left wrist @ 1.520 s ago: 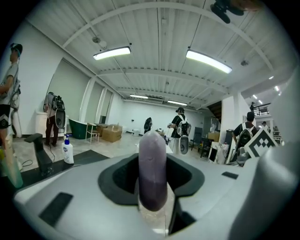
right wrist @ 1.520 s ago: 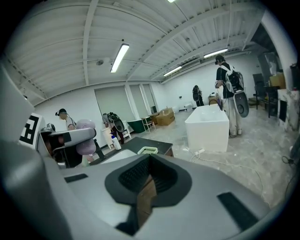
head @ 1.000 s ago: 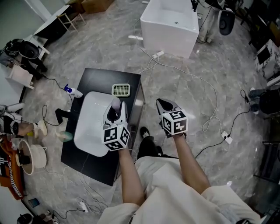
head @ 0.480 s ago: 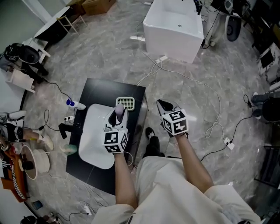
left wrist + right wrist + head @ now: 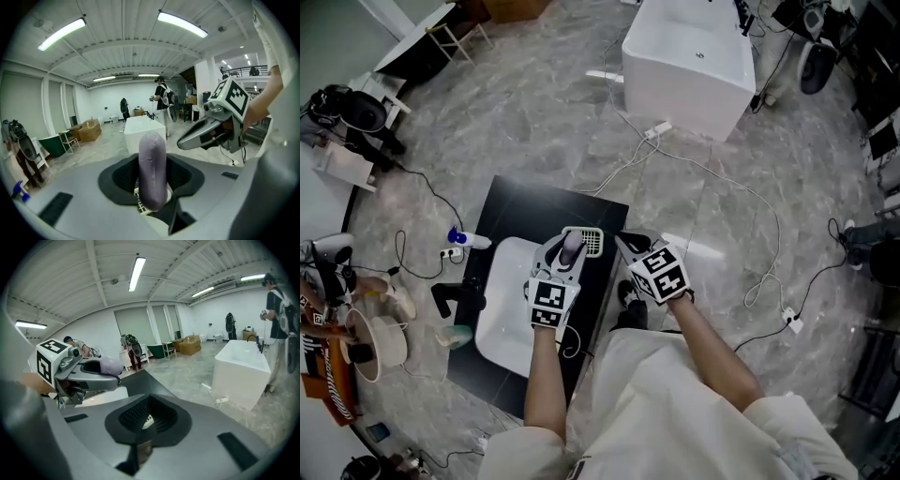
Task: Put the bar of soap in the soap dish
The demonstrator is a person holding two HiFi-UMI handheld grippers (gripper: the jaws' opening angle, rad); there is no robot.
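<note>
I see a matt, waxy-looking bar of soap [image 5: 152,176], a slatted soap dish [image 5: 592,242] that looks like pale plastic, a glossy white basin [image 5: 502,319] and a polished, marble-veined floor [image 5: 534,122].

Open workshop hall, bathtub [image 5: 689,56], marble floor [image 5: 534,112]

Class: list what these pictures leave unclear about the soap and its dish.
Soap dish: head view, largely covered by the left gripper and bar of soap.
Left gripper view: only a sliver of the dish shows below the soap.
Whether soap touches dish: no view settles it.
</note>
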